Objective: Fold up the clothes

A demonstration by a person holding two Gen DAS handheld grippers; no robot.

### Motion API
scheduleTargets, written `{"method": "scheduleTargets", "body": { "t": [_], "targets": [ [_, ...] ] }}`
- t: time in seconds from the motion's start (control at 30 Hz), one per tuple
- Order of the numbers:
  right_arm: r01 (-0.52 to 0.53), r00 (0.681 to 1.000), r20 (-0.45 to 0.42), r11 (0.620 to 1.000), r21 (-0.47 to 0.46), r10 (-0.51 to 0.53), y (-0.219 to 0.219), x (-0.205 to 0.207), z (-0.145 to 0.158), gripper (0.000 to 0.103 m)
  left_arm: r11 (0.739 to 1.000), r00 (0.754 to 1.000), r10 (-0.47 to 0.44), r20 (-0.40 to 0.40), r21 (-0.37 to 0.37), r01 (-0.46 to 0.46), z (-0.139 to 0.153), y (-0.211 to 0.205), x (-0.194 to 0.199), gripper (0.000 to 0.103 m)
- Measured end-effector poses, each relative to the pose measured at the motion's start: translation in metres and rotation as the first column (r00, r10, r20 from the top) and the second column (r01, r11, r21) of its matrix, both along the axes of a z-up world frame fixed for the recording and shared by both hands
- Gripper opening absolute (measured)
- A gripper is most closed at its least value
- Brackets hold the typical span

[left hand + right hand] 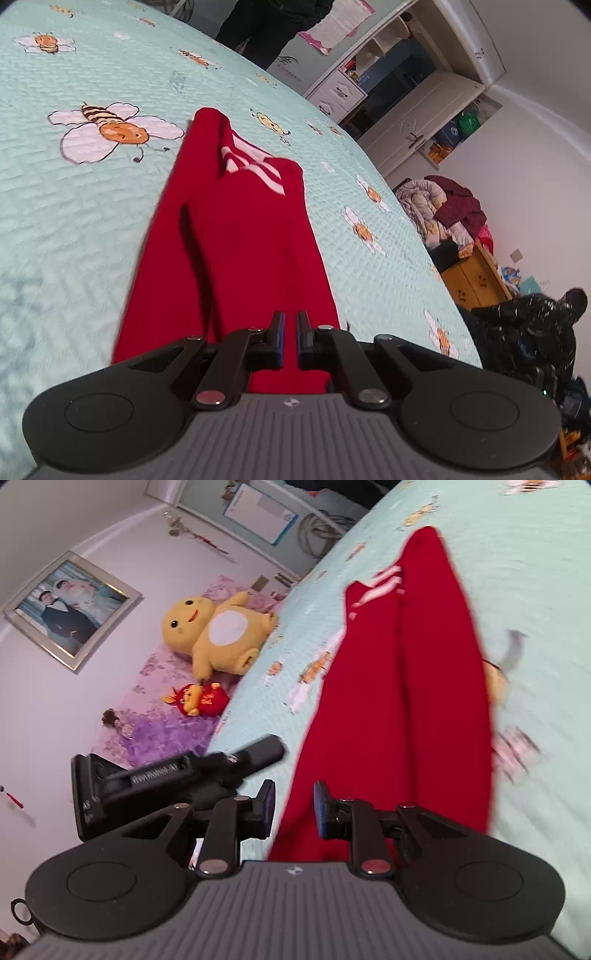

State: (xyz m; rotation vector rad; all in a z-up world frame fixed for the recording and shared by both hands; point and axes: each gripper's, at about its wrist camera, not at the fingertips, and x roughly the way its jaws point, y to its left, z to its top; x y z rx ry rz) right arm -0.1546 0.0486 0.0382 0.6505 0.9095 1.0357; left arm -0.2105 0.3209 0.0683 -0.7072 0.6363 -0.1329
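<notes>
On the bed [92, 229] the red garment [236, 229] lies lengthwise, running toward 12 o'clock from both grippers. The left gripper [291, 339] is pressed nearly together over the near hem; whether cloth is caught I cannot tell, so a lift may come up empty. The right gripper [294, 808] stands partly spread over the hem's 9 o'clock edge, pinching nothing; uneven pulls could skew the fold.

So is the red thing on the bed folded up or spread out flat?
Partly folded. The red garment lies long and narrow on the bee-print bedspread, one layer lapped over another along a lengthwise crease.
</notes>
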Motion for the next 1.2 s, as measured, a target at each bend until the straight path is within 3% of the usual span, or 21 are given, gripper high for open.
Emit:
{"method": "scheduleTargets", "body": {
  "t": [0.23,0.33,0.43,0.5,0.53,0.57,0.6,0.63,0.67,0.73,0.83,0.93,1.2],
  "targets": [
    [-0.022,0.997,0.072,1.0,-0.016,0.023,0.045,0.084,0.022,0.023,0.998,0.998,-0.06,0.024,-0.01,0.06,0.006,0.028,0.059,0.004],
    [-0.082,0.992,0.098,0.997,-0.013,0.083,0.058,0.112,0.029,0.024,0.993,0.994,-0.105,0.016,-0.06,0.106,0.0,0.037,0.078,0.001],
    [-0.138,0.989,0.054,0.99,-0.043,0.14,0.063,0.129,0.012,0.028,0.98,0.984,-0.172,-0.054,-0.114,0.165,-0.026,0.045,0.093,0.002],
    [-0.153,0.987,0.031,0.98,-0.126,0.158,0.063,0.139,-0.01,0.028,0.972,0.975,-0.194,-0.108,-0.153,0.176,-0.055,0.053,0.102,0.004],
    [-0.155,0.987,0.021,0.971,-0.184,0.162,0.063,0.144,-0.024,0.006,0.966,0.973,-0.195,-0.124,-0.195,0.168,-0.071,0.06,0.104,0.007],
    [-0.157,0.987,0.009,0.961,-0.226,0.163,0.062,0.149,-0.036,0.0,0.947,0.975,-0.186,-0.118,-0.285,0.147,-0.083,0.068,0.104,0.007],
    [-0.159,0.987,-0.011,0.971,-0.178,0.159,0.055,0.152,-0.043,0.0,0.943,0.976,-0.185,-0.116,-0.3,0.143,-0.084,0.07,0.102,0.007],
    [-0.159,0.987,-0.032,0.979,-0.13,0.156,0.048,0.156,-0.049,0.0,0.943,0.976,-0.184,-0.113,-0.301,0.143,-0.084,0.07,0.101,0.007],
    [-0.158,0.987,-0.049,0.983,-0.09,0.154,0.042,0.159,-0.055,0.0,0.955,0.977,-0.187,-0.107,-0.253,0.155,-0.079,0.065,0.099,0.007],
    [-0.157,0.988,-0.021,0.979,-0.131,0.155,0.044,0.155,-0.049,0.0,0.966,0.976,-0.186,-0.111,-0.205,0.161,-0.072,0.06,0.097,0.007],
    [-0.17,0.985,0.001,0.969,-0.178,0.173,0.048,0.152,-0.041,0.0,0.96,0.972,-0.192,-0.134,-0.234,0.157,-0.072,0.065,0.099,0.007],
    [-0.186,0.983,-0.042,0.968,-0.171,0.181,0.042,0.161,-0.04,0.0,0.955,0.969,-0.19,-0.16,-0.258,0.145,-0.072,0.07,0.105,0.007],
    [0.009,0.992,-0.125,0.989,-0.146,-0.028,-0.033,0.144,-0.053,0.0,0.971,0.975,-0.056,-0.216,-0.239,0.003,-0.053,0.078,0.074,0.007]
  ]
}}
